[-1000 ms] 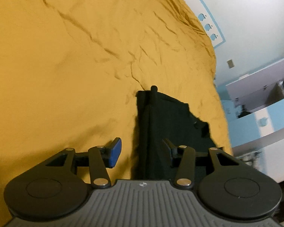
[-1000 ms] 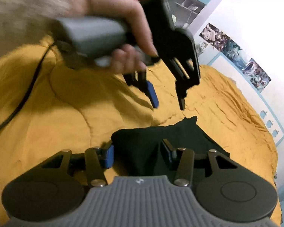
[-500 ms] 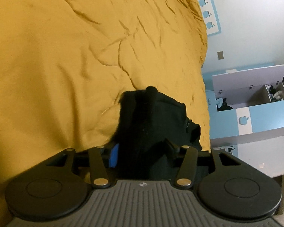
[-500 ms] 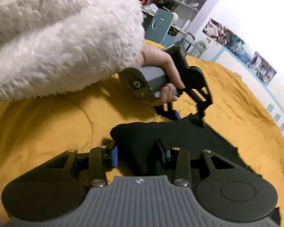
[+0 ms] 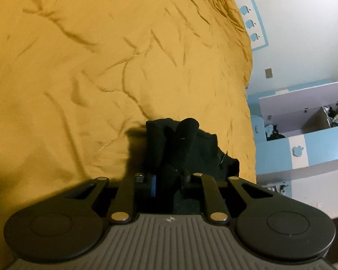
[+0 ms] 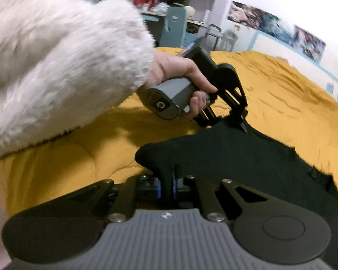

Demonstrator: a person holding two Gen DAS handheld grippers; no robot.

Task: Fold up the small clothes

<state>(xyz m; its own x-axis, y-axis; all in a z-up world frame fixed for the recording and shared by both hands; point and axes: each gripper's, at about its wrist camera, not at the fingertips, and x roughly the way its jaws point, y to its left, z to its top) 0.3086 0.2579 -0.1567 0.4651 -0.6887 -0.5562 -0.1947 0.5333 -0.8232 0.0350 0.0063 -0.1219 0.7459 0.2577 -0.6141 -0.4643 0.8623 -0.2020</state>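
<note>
A small black garment (image 6: 247, 157) lies on a mustard-yellow bedspread (image 6: 56, 157). My right gripper (image 6: 167, 184) is shut on its near edge, cloth bunched between the blue pads. My left gripper (image 5: 169, 180) is shut on the garment's other edge (image 5: 182, 144), the fabric rising in a fold in front of the jaws. In the right wrist view the left gripper (image 6: 234, 121) is held by a hand in a white fleece sleeve, its fingers pinched on the far edge of the cloth.
The yellow bedspread (image 5: 101, 67) is wrinkled and fills the left wrist view. The bed's edge drops off at right, beside a blue-and-white open storage box (image 5: 304, 130). Shelves and a blue chair (image 6: 173, 27) stand beyond the bed.
Both grippers have closed from open onto the black garment's edges. The left gripper came down from above the bed to the cloth.
</note>
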